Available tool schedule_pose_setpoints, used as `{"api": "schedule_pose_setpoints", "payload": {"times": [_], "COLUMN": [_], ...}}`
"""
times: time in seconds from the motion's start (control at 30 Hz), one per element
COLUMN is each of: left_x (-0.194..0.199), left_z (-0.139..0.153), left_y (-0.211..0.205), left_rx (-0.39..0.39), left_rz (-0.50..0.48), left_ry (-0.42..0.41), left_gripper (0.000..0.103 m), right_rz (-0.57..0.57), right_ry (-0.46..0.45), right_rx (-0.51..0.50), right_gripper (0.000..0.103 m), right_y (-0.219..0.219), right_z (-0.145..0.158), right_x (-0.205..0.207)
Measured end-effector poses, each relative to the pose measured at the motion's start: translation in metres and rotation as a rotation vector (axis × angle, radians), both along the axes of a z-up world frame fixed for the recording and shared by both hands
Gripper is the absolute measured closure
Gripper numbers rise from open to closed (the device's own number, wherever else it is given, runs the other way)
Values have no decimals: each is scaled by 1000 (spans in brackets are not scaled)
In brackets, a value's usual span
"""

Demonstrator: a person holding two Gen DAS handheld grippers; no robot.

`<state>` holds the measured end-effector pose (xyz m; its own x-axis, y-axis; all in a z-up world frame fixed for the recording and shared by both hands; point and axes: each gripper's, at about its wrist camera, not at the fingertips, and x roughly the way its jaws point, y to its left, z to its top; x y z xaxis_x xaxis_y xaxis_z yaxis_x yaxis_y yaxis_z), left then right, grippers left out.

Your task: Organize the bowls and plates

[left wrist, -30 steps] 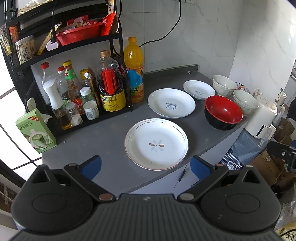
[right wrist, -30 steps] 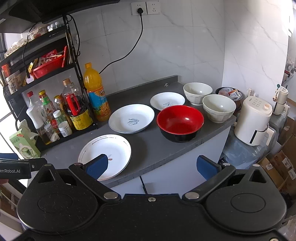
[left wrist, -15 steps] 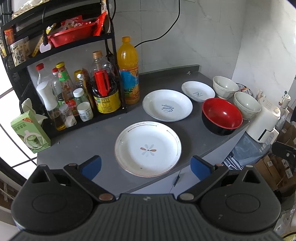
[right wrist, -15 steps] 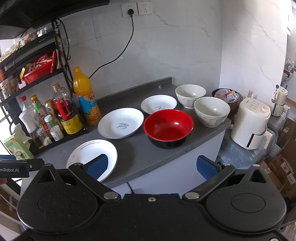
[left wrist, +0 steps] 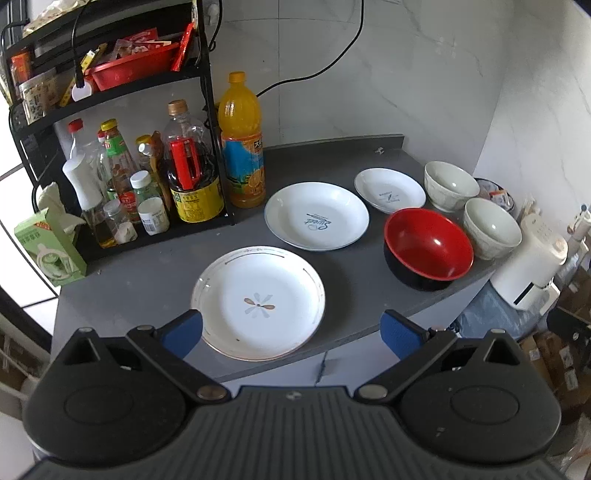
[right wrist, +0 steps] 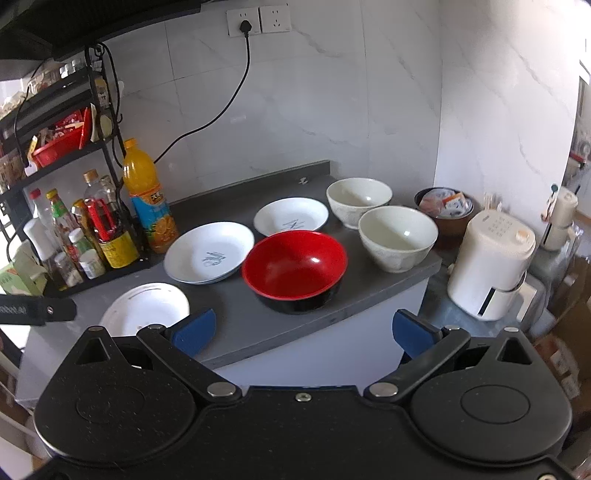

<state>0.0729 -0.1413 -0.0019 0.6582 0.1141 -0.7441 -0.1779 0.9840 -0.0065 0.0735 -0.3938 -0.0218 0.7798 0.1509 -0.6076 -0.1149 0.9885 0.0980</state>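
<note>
Both hand-held grippers hang above the front edge, the left hand-held gripper (left wrist: pixel 291 330) and the right hand-held gripper (right wrist: pixel 303 330), each spread wide and holding nothing. A grey worktop (left wrist: pixel 147 273) sits in a white tiled corner beside a black bottle rack (left wrist: pixel 207 110). Only the right view shows the wall sockets (right wrist: pixel 258 22). On the worktop lie a flower plate (left wrist: pixel 258 302), two more white plates, a red bowl (right wrist: pixel 295 269) and two pale bowls, all apart.
</note>
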Motion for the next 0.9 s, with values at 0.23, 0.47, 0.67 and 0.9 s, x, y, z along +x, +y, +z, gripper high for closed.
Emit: {"api": "schedule_pose_setpoints", "payload": {"times": [0.23,0.47,0.67,0.9], "left_x": [15,44,88,148], "left_z": [-1,-4,-16,-30], "left_y": [-16,-28,-35,-46], "left_rx": [0,-9,-39,1], "left_rz": [11,-29,-81,-173], "left_ry": [22,11,8,21], "left_gripper": [1,1,2,1], "right_rz": [-13,-64,-86,-179], "right_ry": [-4,-15,-4,35], "right_rx": [30,38,18,31], "right_gripper": [0,0,0,0], "right_y": [-20,-32,-36,-33], "right_z": [-4,-10,-18,-27], "right_x": [11,30,57,95]}}
